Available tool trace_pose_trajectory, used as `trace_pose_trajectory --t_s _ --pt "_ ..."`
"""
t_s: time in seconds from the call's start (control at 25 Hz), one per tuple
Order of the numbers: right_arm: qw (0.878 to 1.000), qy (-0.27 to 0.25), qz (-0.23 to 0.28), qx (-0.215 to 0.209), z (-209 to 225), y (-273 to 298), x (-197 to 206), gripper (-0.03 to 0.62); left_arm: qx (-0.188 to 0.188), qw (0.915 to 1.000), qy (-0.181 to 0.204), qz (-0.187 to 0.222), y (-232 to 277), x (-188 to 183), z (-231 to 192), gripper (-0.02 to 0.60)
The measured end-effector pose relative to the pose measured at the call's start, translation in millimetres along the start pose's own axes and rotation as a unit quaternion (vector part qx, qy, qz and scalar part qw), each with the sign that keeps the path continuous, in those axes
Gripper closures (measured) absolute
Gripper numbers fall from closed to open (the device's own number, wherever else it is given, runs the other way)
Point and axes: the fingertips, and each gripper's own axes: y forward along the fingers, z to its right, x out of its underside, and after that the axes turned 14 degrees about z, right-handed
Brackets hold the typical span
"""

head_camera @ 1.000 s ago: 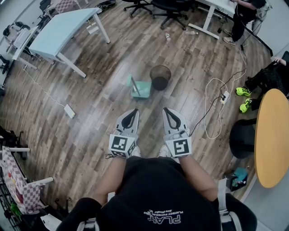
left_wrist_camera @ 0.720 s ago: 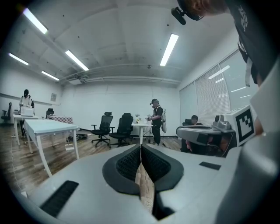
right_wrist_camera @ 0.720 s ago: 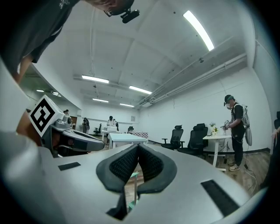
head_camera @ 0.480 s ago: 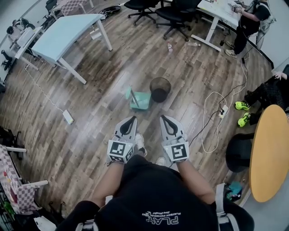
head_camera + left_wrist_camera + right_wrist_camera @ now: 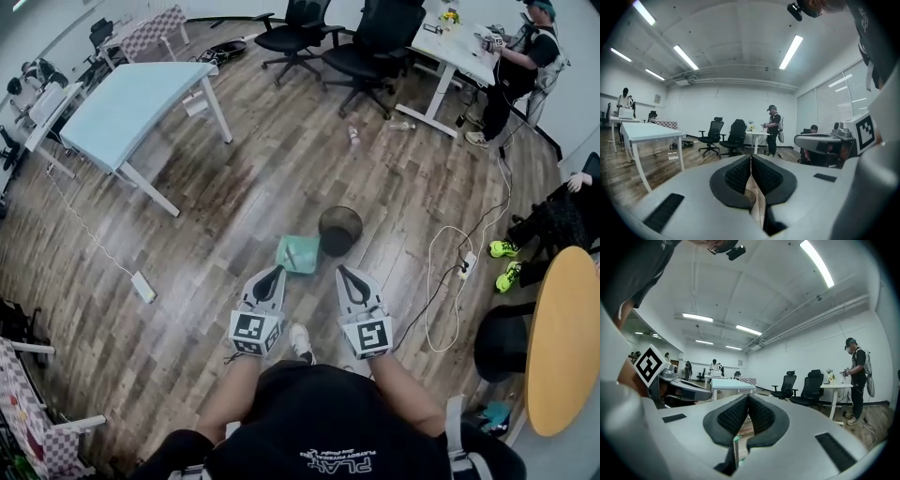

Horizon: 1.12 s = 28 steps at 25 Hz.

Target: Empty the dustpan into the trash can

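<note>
Right claw [image 5: 748, 396] closed, office chairs [image 5: 812, 384] beyond

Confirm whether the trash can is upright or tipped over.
Upright. The head view looks down into the round open mouth of the trash can, which stands on the floor beside the green dustpan.

A wood floor [image 5: 234, 187] runs across the room. A pale blue table [image 5: 131, 103] stands at the far left, and a white power strip [image 5: 142, 286] lies on the floor nearer, at left. Two black chairs [image 5: 370, 47] stand at the far side, beside a white desk [image 5: 455, 37] where a person [image 5: 520, 66] stands. A bottle [image 5: 353, 139] lies on the floor near the chairs. At right is a round wooden table [image 5: 567, 328] with a black stool [image 5: 502, 323] just beside it and green shoes [image 5: 504, 248] farther off. A checked cloth [image 5: 28, 431] hangs at the near left.
</note>
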Motion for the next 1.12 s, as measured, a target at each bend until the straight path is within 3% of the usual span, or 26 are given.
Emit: trace_pose_trajectory --t_s 0.28,0.56,0.84,1.12 --pt "0.999 -0.008 -0.015 0.037 7 36 17 0.569 0.028 0.9995 -0.007 -0.012 25 11 -41 0.557" --pt "0.999 -0.032 -0.018 0.033 20 69 25 0.569 0.036 0.9990 -0.015 -0.021 50 21 -58 0.557" --pt "0.999 -0.020 -0.026 0.028 42 93 40 0.569 0.028 0.9983 -0.018 -0.047 75 42 -69 0.557" --pt "0.999 0.001 -0.042 -0.002 70 110 60 0.569 -0.007 0.9976 -0.017 -0.066 107 54 -76 0.557"
